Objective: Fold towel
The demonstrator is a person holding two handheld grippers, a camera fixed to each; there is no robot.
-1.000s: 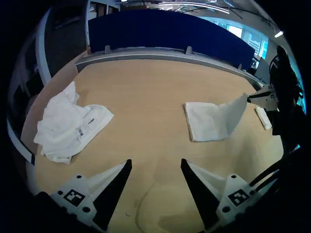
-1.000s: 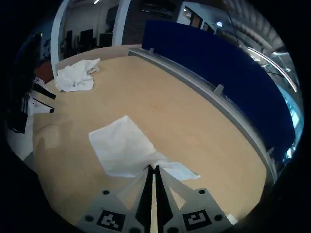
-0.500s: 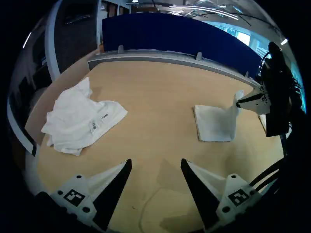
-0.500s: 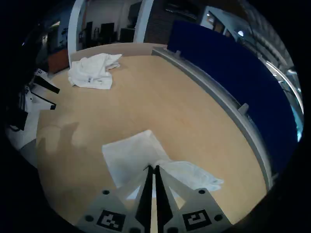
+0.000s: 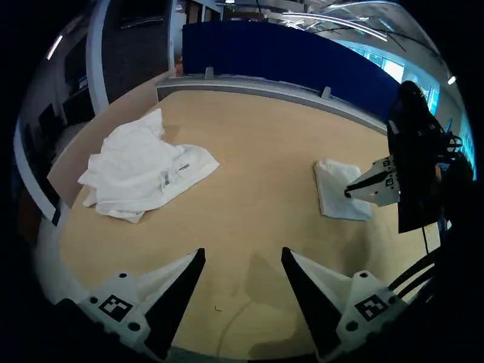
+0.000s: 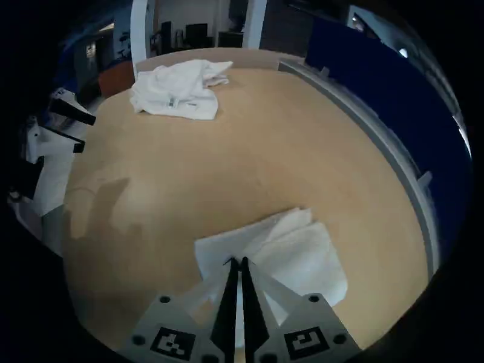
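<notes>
2 fingers of the left gripper (image 5: 242, 250) stand wide apart, gripping nothing, with the folded towel (image 5: 330, 193) ahead to its right and a crumpled white pile (image 5: 145, 172) ahead to its left. Over to the right gripper view: the right gripper (image 6: 237, 261) is pinched tight on the towel's near edge, cloth lying flat just beyond its tips.

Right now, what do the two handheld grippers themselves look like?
The left gripper has two white, wedge-shaped jaws with black inner faces, and a square black-and-white marker near each base. Thin black cables run past its right side. The right gripper matches it in jaws and markers. Seen from the left gripper view, a bulky black body sits behind it.
</notes>
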